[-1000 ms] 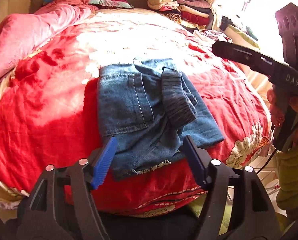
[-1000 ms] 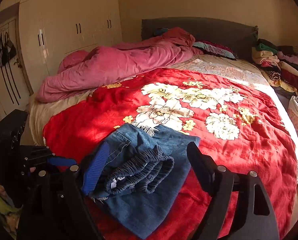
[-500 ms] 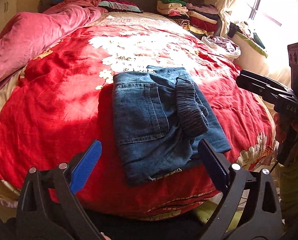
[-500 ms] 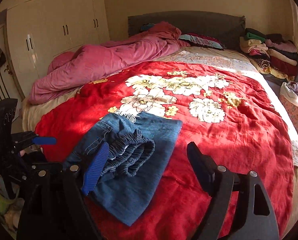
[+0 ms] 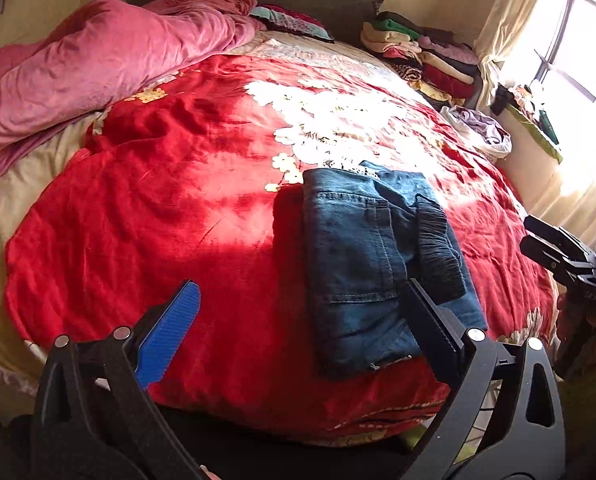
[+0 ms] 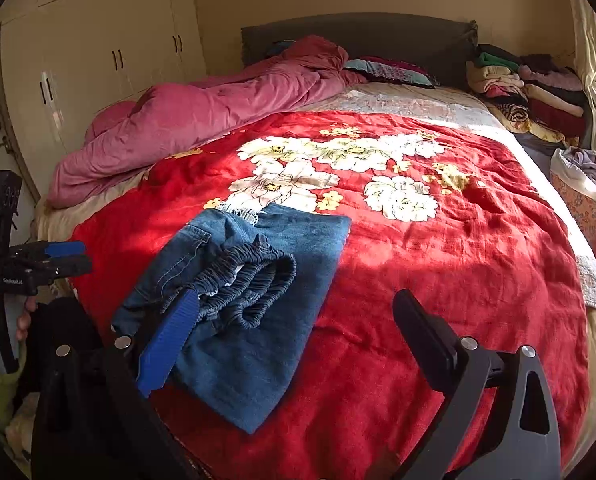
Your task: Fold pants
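Left wrist view shows the folded jeans (image 5: 362,256) lying flat on the red flowered blanket (image 5: 178,208), just ahead of the left gripper (image 5: 298,316) and a bit toward its right finger. The dark stretchy waistband (image 5: 438,252) sits bunched on top of the jeans, on the side closer to that right finger. The left gripper is spread wide with nothing between its fingers, and the blue pad (image 5: 170,332) on its left finger is over bare blanket. The right gripper (image 6: 294,328) has just been opening its jaws, and now they stand wide apart with nothing pinched; in the right wrist view the jeans lie in front of its left finger, and its right finger is over red blanket only. A hand (image 6: 2,320) holds the left gripper off to the far left of the right one. Farther ahead of both grippers a pink quilt (image 6: 202,124) is heaped along the left of the bed. A stack of folded clothes (image 6: 534,88) sits at the far right by the dark headboard (image 6: 378,40). Cream wardrobe doors (image 6: 98,48) stand past the quilt, far to the left.
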`<action>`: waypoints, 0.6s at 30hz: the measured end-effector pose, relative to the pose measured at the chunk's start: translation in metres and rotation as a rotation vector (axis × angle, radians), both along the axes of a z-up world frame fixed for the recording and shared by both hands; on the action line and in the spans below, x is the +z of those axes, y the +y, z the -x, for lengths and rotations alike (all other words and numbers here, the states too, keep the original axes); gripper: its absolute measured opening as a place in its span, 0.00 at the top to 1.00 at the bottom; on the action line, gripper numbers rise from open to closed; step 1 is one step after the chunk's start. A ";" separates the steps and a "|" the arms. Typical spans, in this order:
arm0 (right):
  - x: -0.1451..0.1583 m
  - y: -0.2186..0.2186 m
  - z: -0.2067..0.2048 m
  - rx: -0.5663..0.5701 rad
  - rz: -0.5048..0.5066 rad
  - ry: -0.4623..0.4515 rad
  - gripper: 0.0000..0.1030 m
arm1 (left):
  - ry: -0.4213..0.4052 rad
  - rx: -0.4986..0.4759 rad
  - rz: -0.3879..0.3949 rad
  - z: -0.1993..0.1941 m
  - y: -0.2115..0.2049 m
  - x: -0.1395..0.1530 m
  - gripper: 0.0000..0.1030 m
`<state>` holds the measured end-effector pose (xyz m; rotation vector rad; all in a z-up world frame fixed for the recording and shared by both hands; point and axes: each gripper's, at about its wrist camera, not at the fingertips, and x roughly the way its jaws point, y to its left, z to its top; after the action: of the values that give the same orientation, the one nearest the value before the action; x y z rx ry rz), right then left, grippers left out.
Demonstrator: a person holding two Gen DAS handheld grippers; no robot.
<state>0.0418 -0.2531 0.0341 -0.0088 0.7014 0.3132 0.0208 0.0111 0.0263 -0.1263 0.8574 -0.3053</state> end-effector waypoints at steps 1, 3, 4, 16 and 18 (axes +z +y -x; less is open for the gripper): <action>-0.002 0.000 0.000 -0.002 -0.002 0.006 0.06 | 0.004 0.007 0.003 -0.001 0.002 -0.001 0.09; -0.008 -0.001 0.000 -0.004 -0.007 0.022 0.06 | 0.012 0.017 0.006 -0.003 0.004 -0.004 0.09; -0.011 -0.002 -0.001 -0.004 -0.009 0.029 0.06 | 0.016 0.019 0.008 -0.004 0.005 -0.005 0.09; -0.030 0.005 -0.008 0.001 -0.029 0.092 0.06 | 0.062 -0.006 0.013 -0.011 -0.008 -0.020 0.09; -0.033 0.005 -0.009 0.000 -0.030 0.100 0.06 | 0.071 -0.008 0.019 -0.012 -0.010 -0.023 0.09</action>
<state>0.0510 -0.2476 0.0007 0.0356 0.7958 0.3261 0.0333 0.0013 0.0033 -0.1521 0.9252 -0.3184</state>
